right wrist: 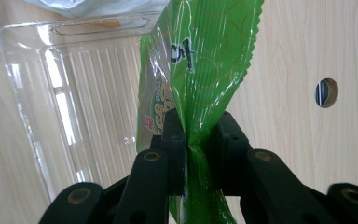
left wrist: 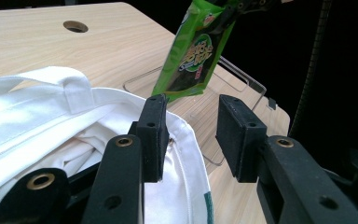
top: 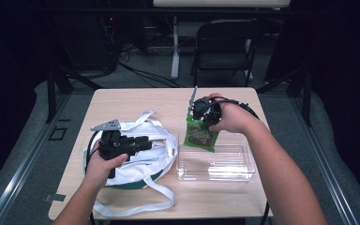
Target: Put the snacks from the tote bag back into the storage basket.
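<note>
My right gripper (top: pixel 201 122) is shut on the top edge of a green snack packet (top: pixel 200 137). The packet hangs upright over the far left rim of a clear plastic tray (top: pixel 215 164). In the right gripper view my right gripper (right wrist: pixel 199 119) pinches the packet (right wrist: pixel 205 60) above the tray (right wrist: pixel 74 93). My left gripper (top: pixel 145 140) is open and lies over a white tote bag (top: pixel 164 152) on the table's left side. In the left gripper view the left gripper (left wrist: pixel 192 100) has the bag's (left wrist: pixel 42 116) rim beside one pad, with the packet (left wrist: pixel 193 56) beyond.
The wooden table (top: pixel 136 101) has a round cable hole (right wrist: pixel 327 92) near its far edge. The bag's long white straps (top: pixel 136 206) trail toward the front edge. A black chair (top: pixel 225 47) stands behind the table, and the floor around it is dark.
</note>
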Available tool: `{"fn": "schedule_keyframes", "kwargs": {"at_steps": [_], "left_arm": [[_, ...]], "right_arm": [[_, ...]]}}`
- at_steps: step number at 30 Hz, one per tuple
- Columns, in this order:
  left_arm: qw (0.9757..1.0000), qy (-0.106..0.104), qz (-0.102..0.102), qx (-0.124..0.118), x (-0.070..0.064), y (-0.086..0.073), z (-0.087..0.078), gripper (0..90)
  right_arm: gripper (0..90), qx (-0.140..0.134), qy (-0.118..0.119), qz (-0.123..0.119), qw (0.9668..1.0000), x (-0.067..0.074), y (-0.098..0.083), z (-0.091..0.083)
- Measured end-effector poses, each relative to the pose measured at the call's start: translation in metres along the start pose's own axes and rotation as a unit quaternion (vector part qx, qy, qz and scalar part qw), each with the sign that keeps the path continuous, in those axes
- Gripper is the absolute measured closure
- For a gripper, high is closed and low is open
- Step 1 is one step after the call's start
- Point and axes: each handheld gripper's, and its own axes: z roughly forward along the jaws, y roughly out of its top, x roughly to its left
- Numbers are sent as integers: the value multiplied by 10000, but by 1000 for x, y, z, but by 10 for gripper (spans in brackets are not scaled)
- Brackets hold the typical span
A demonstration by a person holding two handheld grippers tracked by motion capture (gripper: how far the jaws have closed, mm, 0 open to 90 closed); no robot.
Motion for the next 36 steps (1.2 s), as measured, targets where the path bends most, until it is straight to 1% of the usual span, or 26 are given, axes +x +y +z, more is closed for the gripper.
{"fn": "schedule_keyframes", "kwargs": {"at_steps": [4, 6, 7, 10, 11, 12, 16, 20, 30, 32, 36], "left_arm": [[10000, 37, -30, 10, 1, -2, -1, 630], [10000, 41, -36, 11, 1, -3, -2, 630], [10000, 51, -42, 5, 1, -3, -3, 630], [10000, 86, -45, 8, 1, -4, -4, 630], [9999, 92, -48, 7, 1, -4, -5, 631], [9999, 98, -52, 9, 1, -5, -5, 632], [9999, 124, -68, 13, 1, -6, -5, 633], [9999, 135, -77, -11, 2, -6, -7, 634], [9998, 163, -112, -17, 4, -8, -10, 638], [9998, 168, -132, -41, 4, -8, -10, 639], [9997, 188, -155, -34, 5, -9, -11, 640]], "right_arm": [[770, 128, -106, -95, 9998, 2, 3, 8], [770, 101, -99, -142, 9998, 3, 4, 13], [770, 152, -103, -183, 9997, 4, 4, 15], [770, 158, -169, -255, 9994, 6, 5, 22], [770, 191, -205, -318, 9991, 6, 6, 24], [769, 165, -214, -340, 9991, 7, 6, 26], [769, 227, -287, -488, 9981, 9, 10, 32], [769, 199, -333, -571, 9976, 10, 13, 36], [769, 197, -388, -756, 9962, 9, 20, 46], [770, 153, -374, -748, 9964, 9, 20, 49], [769, 152, -349, -787, 9962, 9, 20, 55]]}}
